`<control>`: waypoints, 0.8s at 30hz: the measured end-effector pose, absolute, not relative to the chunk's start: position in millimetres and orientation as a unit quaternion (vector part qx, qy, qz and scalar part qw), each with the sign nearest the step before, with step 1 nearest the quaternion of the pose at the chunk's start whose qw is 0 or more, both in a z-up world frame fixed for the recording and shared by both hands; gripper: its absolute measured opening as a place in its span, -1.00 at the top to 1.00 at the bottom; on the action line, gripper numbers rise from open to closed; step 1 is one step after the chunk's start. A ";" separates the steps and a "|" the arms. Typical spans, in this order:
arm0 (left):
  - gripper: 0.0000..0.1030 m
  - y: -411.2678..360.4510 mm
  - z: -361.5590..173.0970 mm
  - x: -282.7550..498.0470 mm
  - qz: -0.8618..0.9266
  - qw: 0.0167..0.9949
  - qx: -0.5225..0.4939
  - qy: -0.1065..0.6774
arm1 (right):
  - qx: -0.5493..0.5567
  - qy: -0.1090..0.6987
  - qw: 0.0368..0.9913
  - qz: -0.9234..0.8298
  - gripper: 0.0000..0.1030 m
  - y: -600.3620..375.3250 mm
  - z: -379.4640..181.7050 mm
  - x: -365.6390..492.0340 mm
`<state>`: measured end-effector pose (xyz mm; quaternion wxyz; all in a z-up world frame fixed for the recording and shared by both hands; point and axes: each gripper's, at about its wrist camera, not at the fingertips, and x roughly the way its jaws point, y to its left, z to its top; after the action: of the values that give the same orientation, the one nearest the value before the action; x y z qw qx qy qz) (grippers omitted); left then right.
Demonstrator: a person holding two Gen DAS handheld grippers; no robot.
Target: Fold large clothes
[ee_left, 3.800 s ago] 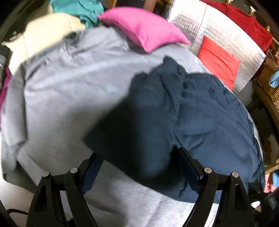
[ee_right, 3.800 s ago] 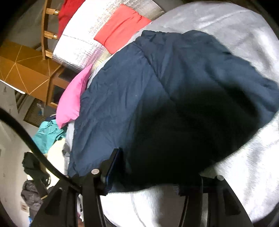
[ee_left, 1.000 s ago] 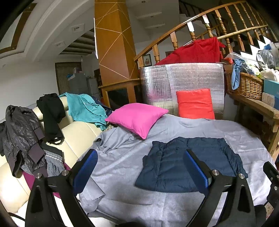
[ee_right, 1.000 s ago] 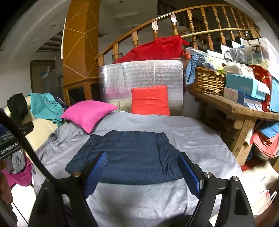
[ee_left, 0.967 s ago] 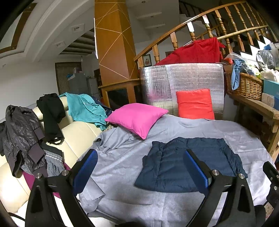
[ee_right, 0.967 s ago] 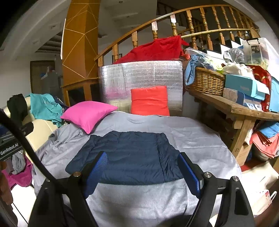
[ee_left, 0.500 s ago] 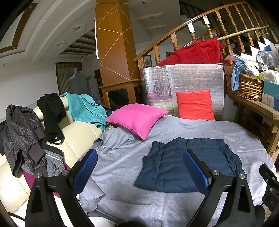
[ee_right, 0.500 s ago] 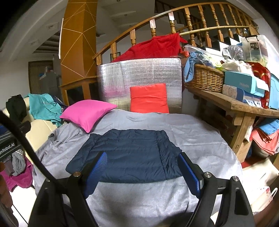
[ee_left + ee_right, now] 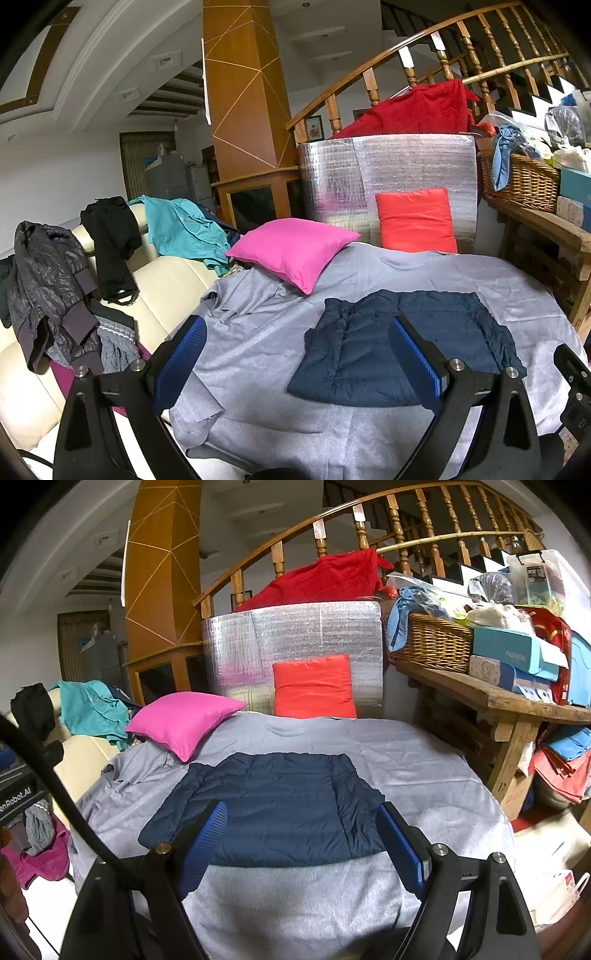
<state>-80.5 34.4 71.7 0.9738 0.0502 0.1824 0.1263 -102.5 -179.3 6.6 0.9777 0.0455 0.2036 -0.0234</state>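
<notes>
A dark navy quilted jacket [image 9: 402, 347] [image 9: 280, 805] lies folded into a flat rectangle on the grey sheet [image 9: 258, 332] [image 9: 417, 764]. Both grippers hover back from it, above the near edge of the sheet. My left gripper [image 9: 299, 354] stands open, blue pads wide apart, nothing between them. Over the jacket's near edge in its own view, my right gripper [image 9: 301, 838] is open and empty too. A black part of the right gripper shows at the left wrist view's right edge.
A pink pillow [image 9: 291, 254] and a red cushion [image 9: 415, 219] sit at the sheet's far side before a silver foil panel [image 9: 291, 646]. Clothes hang over a cream sofa [image 9: 155, 280] on the left. A wooden bench [image 9: 491, 698] with basket and boxes stands on the right.
Seconds ago both grippers were low over the jacket, close on its fabric; since then they have pulled back and let go. Over the last second nothing has moved.
</notes>
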 end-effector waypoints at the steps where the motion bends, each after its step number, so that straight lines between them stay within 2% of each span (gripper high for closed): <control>1: -0.91 34.6 71.5 -80.3 0.126 0.974 0.050 0.183 | 0.046 0.204 0.978 -0.023 -0.65 -179.4 6.3 -102.2; 24: -0.91 46.5 70.9 -73.6 0.116 0.975 0.031 0.186 | 0.039 0.204 0.977 -0.044 -0.65 -170.3 12.8 -99.5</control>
<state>-73.6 46.5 70.9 0.9752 0.0311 0.1859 0.1160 -99.5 -170.3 12.8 0.9773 0.0387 0.2037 -0.0438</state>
